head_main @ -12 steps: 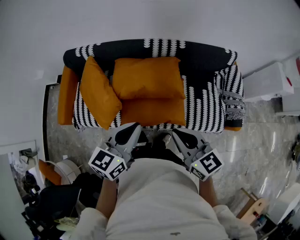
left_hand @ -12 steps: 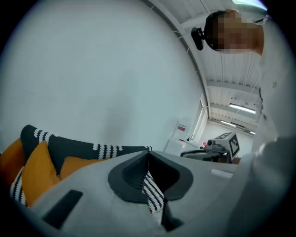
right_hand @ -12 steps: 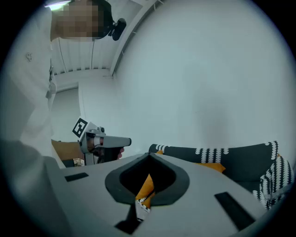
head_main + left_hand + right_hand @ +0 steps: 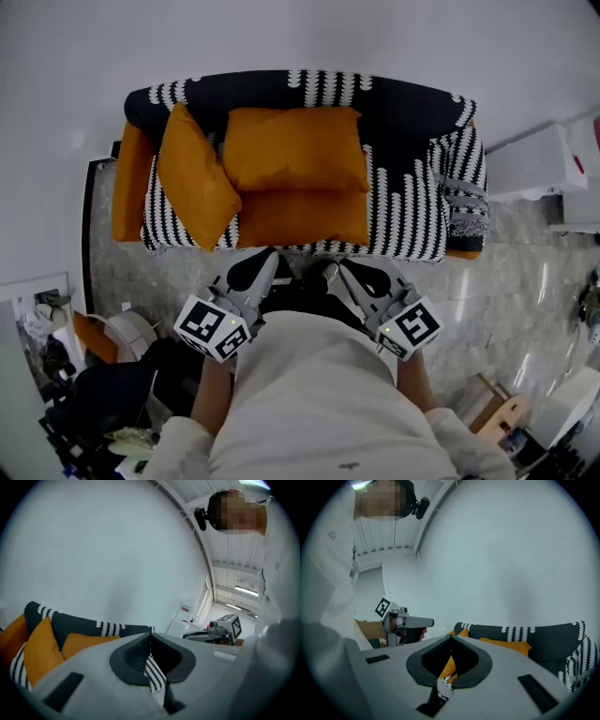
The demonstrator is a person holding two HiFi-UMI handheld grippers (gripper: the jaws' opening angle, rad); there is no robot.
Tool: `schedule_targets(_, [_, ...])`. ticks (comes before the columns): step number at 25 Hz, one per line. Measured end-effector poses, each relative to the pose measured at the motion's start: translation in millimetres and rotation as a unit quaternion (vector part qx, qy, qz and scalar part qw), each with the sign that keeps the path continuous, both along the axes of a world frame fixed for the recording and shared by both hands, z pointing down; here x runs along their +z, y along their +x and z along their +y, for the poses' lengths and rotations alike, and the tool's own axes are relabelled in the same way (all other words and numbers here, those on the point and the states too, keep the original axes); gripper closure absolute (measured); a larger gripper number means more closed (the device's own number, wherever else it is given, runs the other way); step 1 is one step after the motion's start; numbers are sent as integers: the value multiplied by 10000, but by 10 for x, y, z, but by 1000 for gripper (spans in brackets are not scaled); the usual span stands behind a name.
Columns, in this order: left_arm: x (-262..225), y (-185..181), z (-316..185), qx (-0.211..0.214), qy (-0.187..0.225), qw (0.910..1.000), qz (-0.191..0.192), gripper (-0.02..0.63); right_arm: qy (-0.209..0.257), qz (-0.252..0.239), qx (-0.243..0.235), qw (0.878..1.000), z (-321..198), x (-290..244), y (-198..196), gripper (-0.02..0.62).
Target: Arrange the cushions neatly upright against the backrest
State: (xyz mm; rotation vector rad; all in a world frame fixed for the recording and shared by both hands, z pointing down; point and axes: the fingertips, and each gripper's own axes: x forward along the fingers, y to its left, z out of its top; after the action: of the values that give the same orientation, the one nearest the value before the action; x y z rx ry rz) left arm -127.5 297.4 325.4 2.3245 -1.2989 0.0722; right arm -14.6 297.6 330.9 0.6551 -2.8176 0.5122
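A sofa (image 4: 403, 108) under a black-and-white throw faces me. One orange cushion (image 4: 192, 178) leans tilted at its left end. A second orange cushion (image 4: 295, 148) rests against the middle of the backrest, above the orange seat pad (image 4: 305, 217). My left gripper (image 4: 253, 270) and right gripper (image 4: 361, 275) are held close to my body, short of the sofa's front edge. Both are shut and hold nothing. In the left gripper view the jaws (image 4: 150, 639) meet, with the tilted cushion (image 4: 40, 644) beyond. The right gripper (image 4: 451, 641) also shows its jaws together.
A white wall stands behind the sofa. A white cabinet (image 4: 539, 159) is at the right. Dark clutter and a round white object (image 4: 131, 337) lie on the marble floor at my lower left, and a wooden item (image 4: 502, 412) at my lower right.
The picture has shifted slightly, so the sofa sits a little higher and further left. Both grippers stay shut near my body, and the cushions have not moved.
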Motion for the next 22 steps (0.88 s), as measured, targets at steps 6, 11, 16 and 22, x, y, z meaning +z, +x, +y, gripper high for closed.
schedule_targets(6, [-1,36,-34,-90,-25,10000,-2,594,-152,-26,58,9999,-43,52,92,588])
schedule_targets(11, [57,-50,-23,-191,-78,9998,-77,594,-366,107,-94,9992,-120,184,41,588])
schedule_targets(16, [208,-274,-272,-134,-193,9996,133,594,-289,204,43,9994,-394,191,-141,588])
schedule_targets(22, [240,-371,-959,262,-121,9992,272,594,-314,329,247,9987,-873,161,-327,586])
